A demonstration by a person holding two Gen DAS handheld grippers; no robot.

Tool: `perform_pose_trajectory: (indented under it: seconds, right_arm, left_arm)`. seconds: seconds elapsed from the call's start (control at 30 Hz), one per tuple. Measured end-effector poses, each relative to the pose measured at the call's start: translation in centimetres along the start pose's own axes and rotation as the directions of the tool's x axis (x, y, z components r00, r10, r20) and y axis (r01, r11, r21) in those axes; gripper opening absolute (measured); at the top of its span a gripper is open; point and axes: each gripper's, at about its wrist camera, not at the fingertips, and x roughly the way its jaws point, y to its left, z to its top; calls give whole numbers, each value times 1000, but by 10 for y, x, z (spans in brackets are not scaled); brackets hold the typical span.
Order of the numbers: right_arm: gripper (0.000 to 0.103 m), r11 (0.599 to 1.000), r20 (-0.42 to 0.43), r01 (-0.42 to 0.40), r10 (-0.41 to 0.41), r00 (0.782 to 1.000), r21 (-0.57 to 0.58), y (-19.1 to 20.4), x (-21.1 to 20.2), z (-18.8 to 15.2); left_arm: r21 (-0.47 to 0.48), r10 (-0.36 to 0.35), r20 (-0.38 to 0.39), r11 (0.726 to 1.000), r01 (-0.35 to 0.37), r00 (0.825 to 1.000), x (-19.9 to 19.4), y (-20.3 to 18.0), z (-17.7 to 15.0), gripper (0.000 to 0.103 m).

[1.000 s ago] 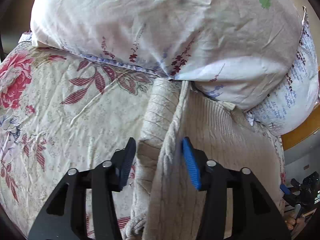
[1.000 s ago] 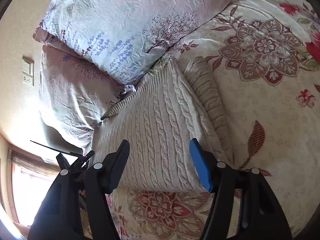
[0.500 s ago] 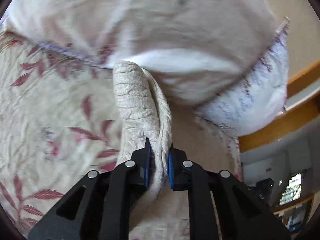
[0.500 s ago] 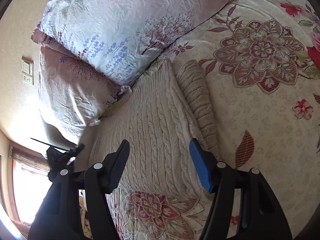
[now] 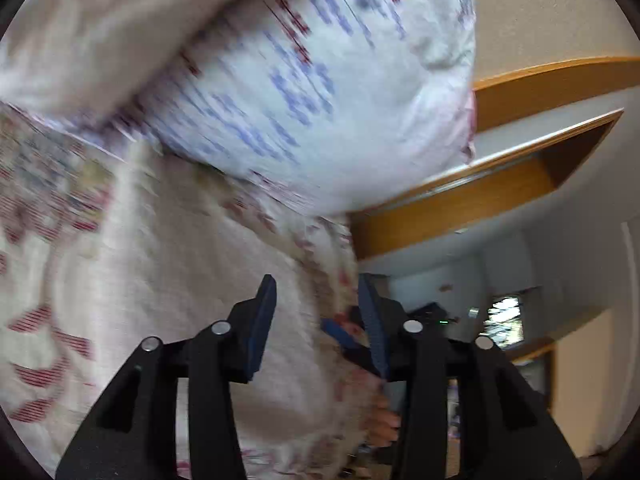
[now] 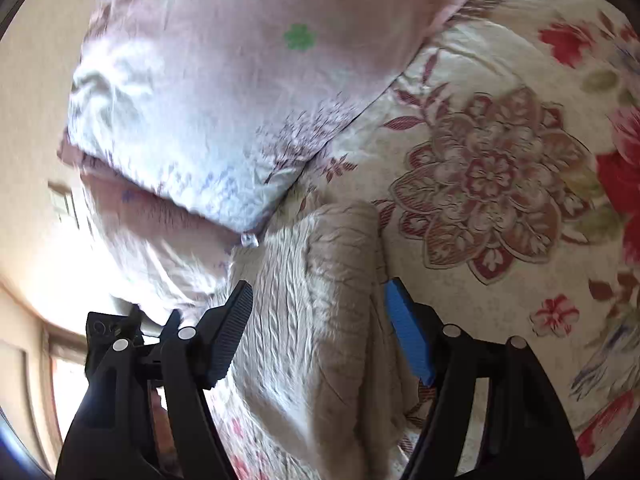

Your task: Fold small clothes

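A cream cable-knit sweater [image 6: 320, 292] lies on the floral bed, folded over on itself, its top near the pillows. In the left wrist view it is a blurred pale mass [image 5: 192, 264]. My right gripper [image 6: 318, 328] is open, its jaws on either side of the sweater's folded part, low over it. My left gripper [image 5: 318, 320] is open and empty at the sweater's edge by the side of the bed. The other gripper [image 6: 116, 332] shows at the left in the right wrist view.
Two stacked floral pillows [image 6: 224, 92] lie at the head of the bed, right above the sweater. The flowered bedspread [image 6: 500, 184] spreads to the right. A wooden headboard and shelf [image 5: 500, 184] stand past the bed's edge. A wall switch [image 6: 64, 204] is on the left.
My left gripper was shut on the sweater's sleeve fold half a second ago; it has let go, opened and swung towards the bed's edge. My right gripper moved closer, down over the sweater.
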Motion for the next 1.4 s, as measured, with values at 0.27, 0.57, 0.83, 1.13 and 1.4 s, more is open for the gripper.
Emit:
perform_pose_trajectory:
  seconds: [0.27,0.57,0.83,1.13,1.4]
  right_arm:
    - [19,979,-82,146,-159,984,-145,19,51,1]
    - [86,976,-109,211,-216,970,-56,10,42,0]
    - [32,996,-167,36,-22,986,76,-10,46,-40]
    - [29,973,-227,73,-124,966,-221,77,100,-89]
    - [55,926,4,56,-59,998,-375,127,52,-137]
  left_arm:
    - [-2,262,-30,965,-262,965,-27,58,-15,54]
    - [169,390,-50,911,-377,920,8,56,-35,70]
    - [72,314,-54,948,-310,948,26,69,-30,49]
    - [261,428,160,851,-456,889,-96,71,-28,45]
    - [341,603,292,660,-670,742,-158,75,-90,88]
